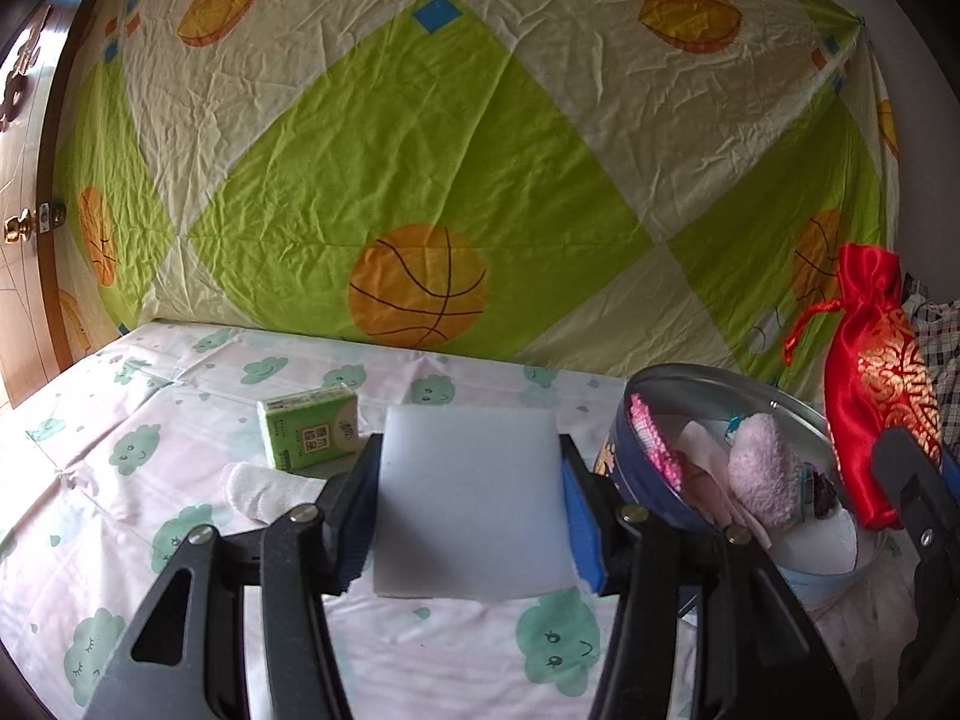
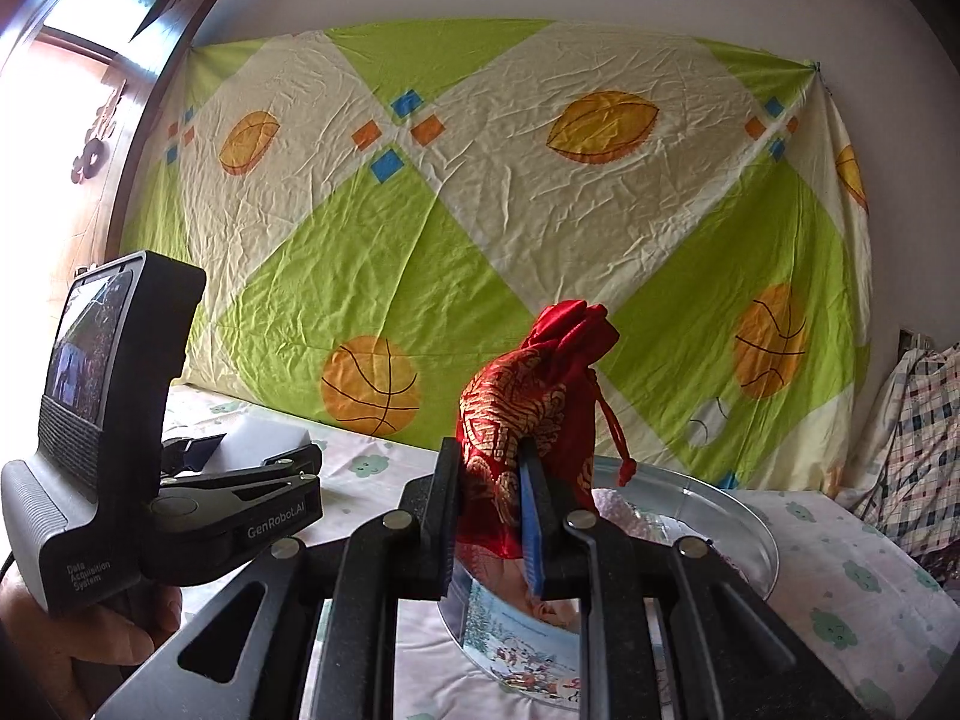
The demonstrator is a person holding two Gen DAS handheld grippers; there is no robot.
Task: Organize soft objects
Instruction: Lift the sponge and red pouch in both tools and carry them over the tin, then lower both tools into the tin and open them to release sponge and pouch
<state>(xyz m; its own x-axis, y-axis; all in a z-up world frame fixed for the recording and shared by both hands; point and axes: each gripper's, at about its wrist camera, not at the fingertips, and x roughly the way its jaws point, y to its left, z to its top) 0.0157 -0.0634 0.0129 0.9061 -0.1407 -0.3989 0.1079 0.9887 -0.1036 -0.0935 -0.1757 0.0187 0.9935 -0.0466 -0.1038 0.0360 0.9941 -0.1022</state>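
My left gripper (image 1: pixel 471 483) is shut on a white foam sponge block (image 1: pixel 471 498), held above the bed beside a round tin (image 1: pixel 708 387). The tin holds a pink fluffy sock (image 1: pixel 762 474) and other soft items. My right gripper (image 2: pixel 489 492) is shut on a red and gold drawstring pouch (image 2: pixel 528 402), which stands upright above the tin (image 2: pixel 738 516). The pouch (image 1: pixel 876 384) hangs at the tin's right side in the left wrist view. The left gripper (image 2: pixel 252 462) with its sponge (image 2: pixel 264 438) appears at the left of the right wrist view.
A green tissue pack (image 1: pixel 309 429) and a rolled white cloth (image 1: pixel 264 489) lie on the cloud-print bed sheet (image 1: pixel 150 432). A basketball-print sheet (image 1: pixel 450 150) hangs on the wall behind. Plaid fabric (image 2: pixel 912 438) lies at the right. A wooden door (image 1: pixel 30 192) stands at the left.
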